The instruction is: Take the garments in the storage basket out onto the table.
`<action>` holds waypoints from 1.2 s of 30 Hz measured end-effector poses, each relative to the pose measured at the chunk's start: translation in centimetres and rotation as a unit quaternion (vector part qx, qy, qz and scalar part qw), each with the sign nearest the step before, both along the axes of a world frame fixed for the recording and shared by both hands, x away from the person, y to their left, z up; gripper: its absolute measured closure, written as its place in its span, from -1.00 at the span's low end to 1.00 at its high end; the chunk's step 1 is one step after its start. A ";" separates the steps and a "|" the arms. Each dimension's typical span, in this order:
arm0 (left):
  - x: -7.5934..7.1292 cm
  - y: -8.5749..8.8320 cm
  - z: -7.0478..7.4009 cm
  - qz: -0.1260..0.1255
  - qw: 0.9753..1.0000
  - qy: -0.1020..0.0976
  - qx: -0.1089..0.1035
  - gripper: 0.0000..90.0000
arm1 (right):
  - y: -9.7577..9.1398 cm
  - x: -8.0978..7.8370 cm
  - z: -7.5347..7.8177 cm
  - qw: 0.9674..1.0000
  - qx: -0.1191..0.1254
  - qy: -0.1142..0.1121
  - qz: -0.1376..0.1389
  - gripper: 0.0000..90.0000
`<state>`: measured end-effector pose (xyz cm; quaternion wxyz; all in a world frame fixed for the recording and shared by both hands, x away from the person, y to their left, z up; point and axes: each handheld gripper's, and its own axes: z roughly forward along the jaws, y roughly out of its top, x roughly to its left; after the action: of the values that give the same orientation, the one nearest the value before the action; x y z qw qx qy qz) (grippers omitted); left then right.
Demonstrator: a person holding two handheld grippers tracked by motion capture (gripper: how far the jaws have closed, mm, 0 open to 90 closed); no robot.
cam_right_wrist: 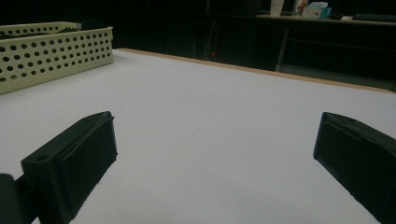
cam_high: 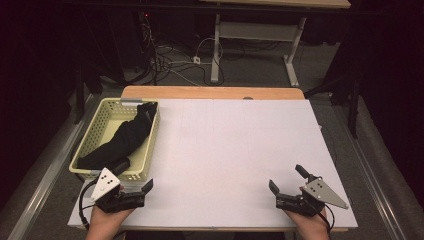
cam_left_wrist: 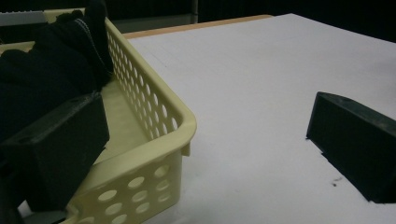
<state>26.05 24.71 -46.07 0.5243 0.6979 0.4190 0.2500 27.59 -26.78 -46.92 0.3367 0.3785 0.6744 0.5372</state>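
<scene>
Table (cam_high: 230,150) covered in white, with a perforated yellow basket (cam_high: 95,127) at its left holding a black garment (cam_high: 125,140). Left gripper (cam_high: 136,192) rests beside the basket's near corner, right gripper (cam_high: 287,182) well apart; both gape wide, empty.

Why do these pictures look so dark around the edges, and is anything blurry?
High view: the white table is evenly lit, the room around it nearly black. Left gripper view: the near jaws look soft, the yellow basket sharper, and the black cloth is too dark for detail. Right gripper view: dim, black background, near jaws blurred, no glare on the table.
</scene>
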 end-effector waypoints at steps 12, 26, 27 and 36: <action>0.0 0.1 0.3 0.001 1.000 0.011 -0.008 -1.00 | -0.2 -0.3 0.0 1.000 -0.009 -0.001 -0.001 -0.99; 0.1 0.0 0.7 -0.018 1.000 0.013 0.006 -1.00 | 0.3 -0.7 0.1 1.000 -0.015 -0.005 0.008 -0.99; 0.0 0.1 0.8 -0.011 1.000 0.006 0.011 -1.00 | 0.4 -0.7 0.1 1.000 -0.016 -0.005 0.008 -0.99; -0.2 2.0 1.8 -0.001 1.000 0.006 0.020 -1.00 | 0.4 -0.8 0.2 1.000 -0.019 -0.002 0.008 -0.99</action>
<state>25.89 26.74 -44.30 0.5080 0.7099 0.4166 0.2538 26.81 -26.34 -46.76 0.3405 0.3656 0.6868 0.5279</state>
